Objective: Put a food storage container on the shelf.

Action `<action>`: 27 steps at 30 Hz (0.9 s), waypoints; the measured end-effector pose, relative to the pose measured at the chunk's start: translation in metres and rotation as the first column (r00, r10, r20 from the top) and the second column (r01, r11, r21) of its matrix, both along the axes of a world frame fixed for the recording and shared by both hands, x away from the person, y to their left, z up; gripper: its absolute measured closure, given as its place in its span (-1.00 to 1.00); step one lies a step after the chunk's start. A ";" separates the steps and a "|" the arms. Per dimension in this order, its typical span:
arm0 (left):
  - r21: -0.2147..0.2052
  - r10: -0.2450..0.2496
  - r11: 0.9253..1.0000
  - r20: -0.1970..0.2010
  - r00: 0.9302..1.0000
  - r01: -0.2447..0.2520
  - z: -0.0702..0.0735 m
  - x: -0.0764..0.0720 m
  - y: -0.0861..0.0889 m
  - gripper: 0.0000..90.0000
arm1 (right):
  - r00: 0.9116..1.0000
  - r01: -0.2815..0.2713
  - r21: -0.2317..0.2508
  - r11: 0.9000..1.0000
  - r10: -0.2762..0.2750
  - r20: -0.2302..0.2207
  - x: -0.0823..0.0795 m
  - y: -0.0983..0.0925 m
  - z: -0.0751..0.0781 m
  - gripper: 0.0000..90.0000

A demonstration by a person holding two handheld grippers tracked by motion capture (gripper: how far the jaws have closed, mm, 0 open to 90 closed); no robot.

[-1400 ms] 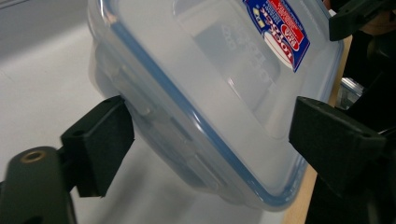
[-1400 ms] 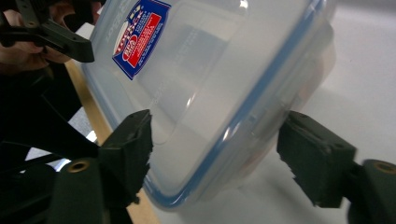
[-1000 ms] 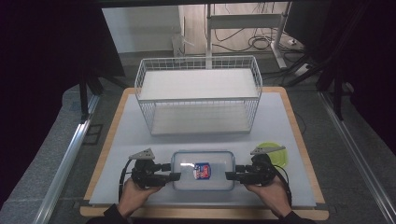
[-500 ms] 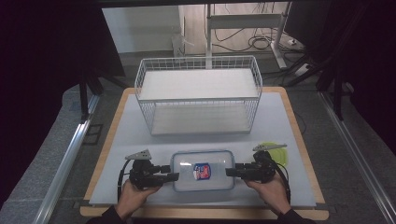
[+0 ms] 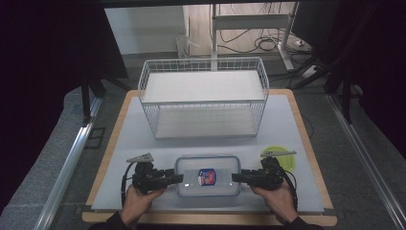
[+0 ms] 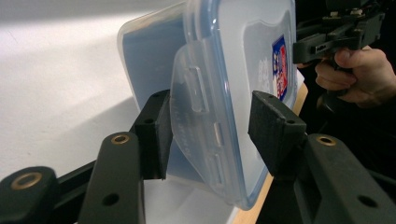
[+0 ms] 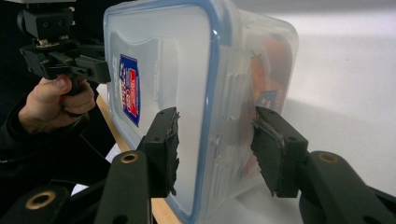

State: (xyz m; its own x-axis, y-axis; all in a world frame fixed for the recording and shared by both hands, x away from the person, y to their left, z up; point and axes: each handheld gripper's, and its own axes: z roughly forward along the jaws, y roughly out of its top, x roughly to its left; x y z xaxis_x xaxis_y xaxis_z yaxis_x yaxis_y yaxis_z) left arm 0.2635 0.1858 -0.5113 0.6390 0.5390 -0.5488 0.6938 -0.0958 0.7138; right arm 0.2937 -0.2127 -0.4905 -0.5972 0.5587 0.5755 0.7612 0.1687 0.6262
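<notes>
Sitting at 6 o'clock on the table, the lidded box has the left gripper and right gripper closing around its end clasps, not yet pinching; wire basket at 12, green lid at 4.

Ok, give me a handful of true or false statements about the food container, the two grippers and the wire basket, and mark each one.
1. The clear food container lies between the left gripper and the right gripper. True.
2. The container sits inside the white wire basket. False: it rests on the table, nearer the person than the basket.
3. The container's lid has a blue rim. True.
4. The left gripper's jaws straddle a latch flap at the container's end. True; they have just been closing around it.
5. The lime-green dish is stacked on the container. False: it lies on the table beside the right gripper.
6. The lid is off. False: it is on the container.
</notes>
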 end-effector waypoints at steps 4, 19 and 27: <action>-0.008 0.015 1.000 -0.005 1.000 -0.015 0.000 0.001 0.000 0.14 | 1.000 0.005 -0.012 1.000 -0.005 0.014 -0.001 0.002 0.002 0.17; 0.012 0.031 0.999 0.060 0.998 -0.032 0.032 0.014 0.001 0.12 | 0.995 0.016 0.006 1.000 -0.017 0.094 0.008 0.004 0.027 0.18; 0.007 0.039 0.999 0.096 0.995 -0.040 0.053 0.026 0.006 0.12 | 0.991 0.010 0.007 1.000 -0.010 0.134 0.021 0.010 0.050 0.18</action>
State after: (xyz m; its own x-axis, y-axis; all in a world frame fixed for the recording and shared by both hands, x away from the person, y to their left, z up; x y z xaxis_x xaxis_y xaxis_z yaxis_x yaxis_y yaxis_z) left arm 0.2891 0.1921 -0.4580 0.6665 0.5698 -0.4808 0.6255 -0.0765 0.7765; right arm 0.3151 -0.2028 -0.4401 -0.6635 0.5617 0.4943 0.6722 0.1574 0.7234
